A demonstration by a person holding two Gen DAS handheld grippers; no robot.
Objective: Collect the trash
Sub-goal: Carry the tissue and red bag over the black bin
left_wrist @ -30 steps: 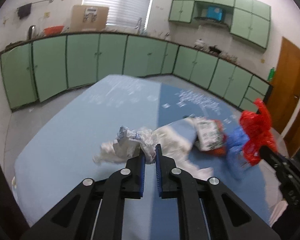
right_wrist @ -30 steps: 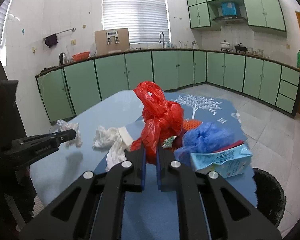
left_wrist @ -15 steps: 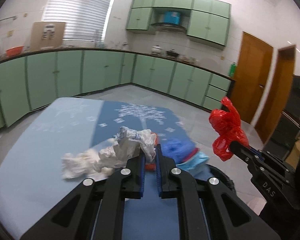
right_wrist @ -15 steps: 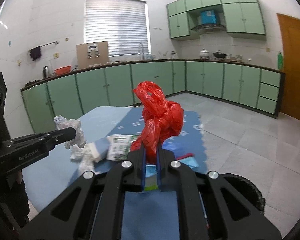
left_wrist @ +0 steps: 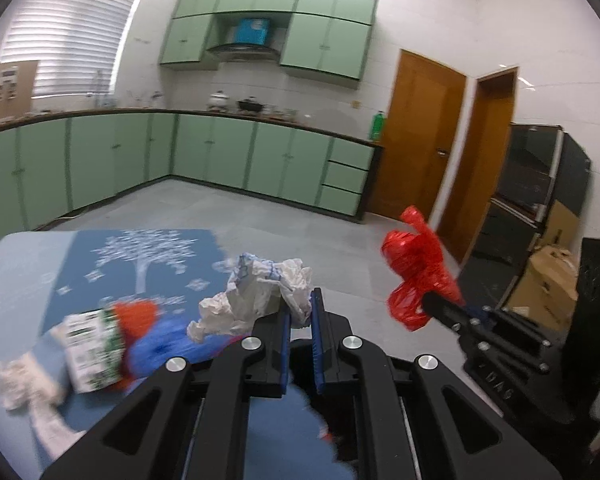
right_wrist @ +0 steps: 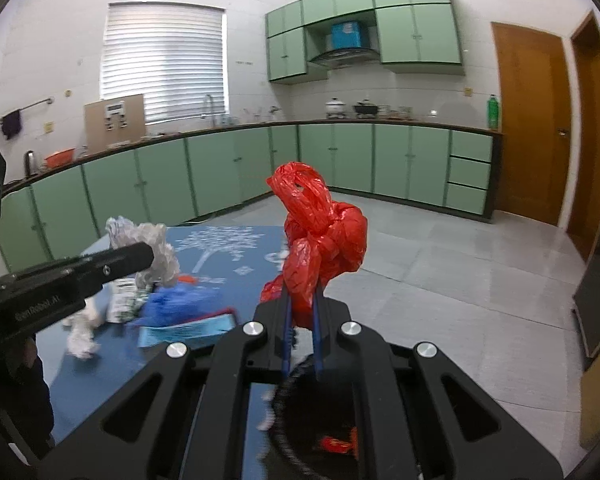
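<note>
My left gripper [left_wrist: 300, 312] is shut on a crumpled white plastic bag [left_wrist: 260, 292], held above the table's right end. My right gripper [right_wrist: 302, 312] is shut on a knotted red plastic bag [right_wrist: 320, 236], held in the air over a black bin [right_wrist: 300, 420] whose rim shows below its fingers. The red bag [left_wrist: 416, 276] and the right gripper also show at the right of the left wrist view. The left gripper with the white bag [right_wrist: 152, 244] shows at the left of the right wrist view.
On the blue table [left_wrist: 80, 264] lie a green-and-white carton [left_wrist: 94, 344], a blue bag [right_wrist: 176, 304], a blue carton [right_wrist: 192, 332] and white crumpled paper [right_wrist: 82, 336]. Green cabinets [right_wrist: 340, 160] line the walls. Wooden doors [left_wrist: 420, 136] and cardboard boxes [left_wrist: 548, 284] stand to the right.
Both grippers have swung to the right off the table's middle toward its right end, each still holding its bag. The black bin has come into the right wrist view.
</note>
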